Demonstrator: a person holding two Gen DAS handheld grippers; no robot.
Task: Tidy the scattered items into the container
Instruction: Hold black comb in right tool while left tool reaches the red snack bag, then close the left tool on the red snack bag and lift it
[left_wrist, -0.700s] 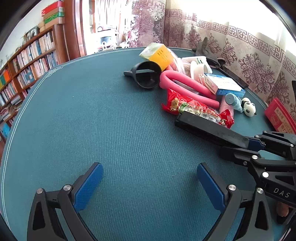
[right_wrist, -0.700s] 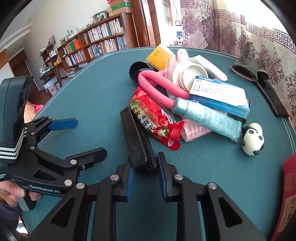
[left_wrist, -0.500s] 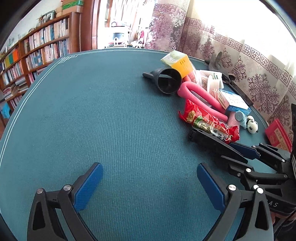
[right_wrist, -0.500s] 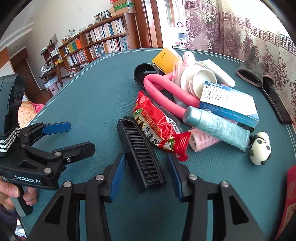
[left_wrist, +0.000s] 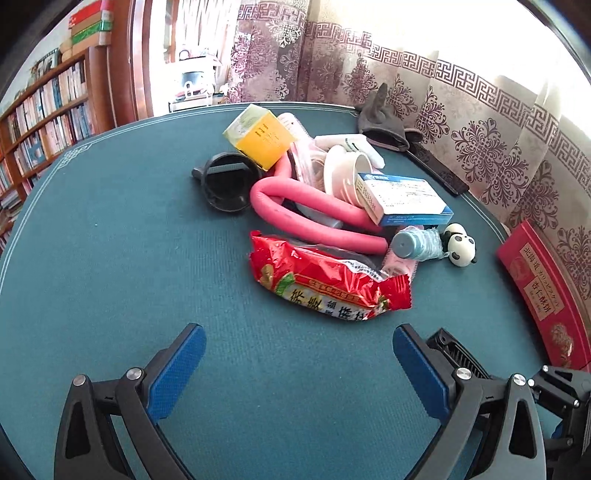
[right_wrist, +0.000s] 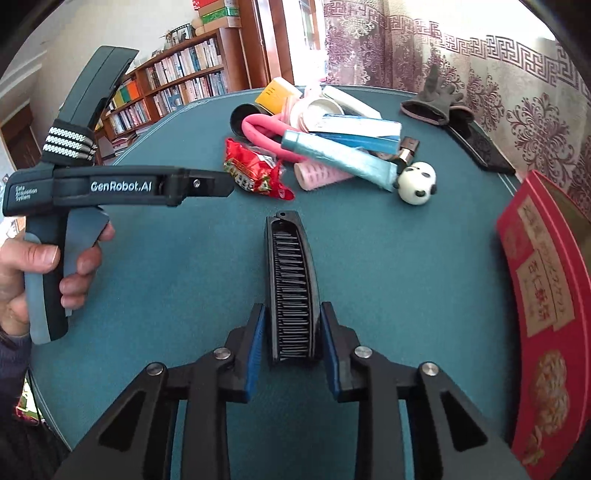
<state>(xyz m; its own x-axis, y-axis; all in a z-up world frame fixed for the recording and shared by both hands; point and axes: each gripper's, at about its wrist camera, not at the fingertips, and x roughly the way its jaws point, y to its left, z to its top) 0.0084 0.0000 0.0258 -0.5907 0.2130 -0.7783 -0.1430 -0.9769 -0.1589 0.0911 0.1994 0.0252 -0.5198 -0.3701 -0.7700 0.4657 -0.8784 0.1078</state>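
Your right gripper (right_wrist: 291, 328) pinches the black comb (right_wrist: 291, 280) between its blue pads, teeth facing up, its far end pointing toward the pile; it is held over the green table (right_wrist: 177, 266), though you cannot tell whether it touches the cloth. Your left gripper (left_wrist: 295, 373) is spread wide with nothing between its fingers, near the red snack packet (left_wrist: 325, 284). The red box (right_wrist: 543, 295) sits at the table's right edge, well apart from the heap of pink foam tube (left_wrist: 295, 218), blue-and-white carton (left_wrist: 402, 199), panda toy (right_wrist: 417, 182) and yellow box (left_wrist: 258, 136).
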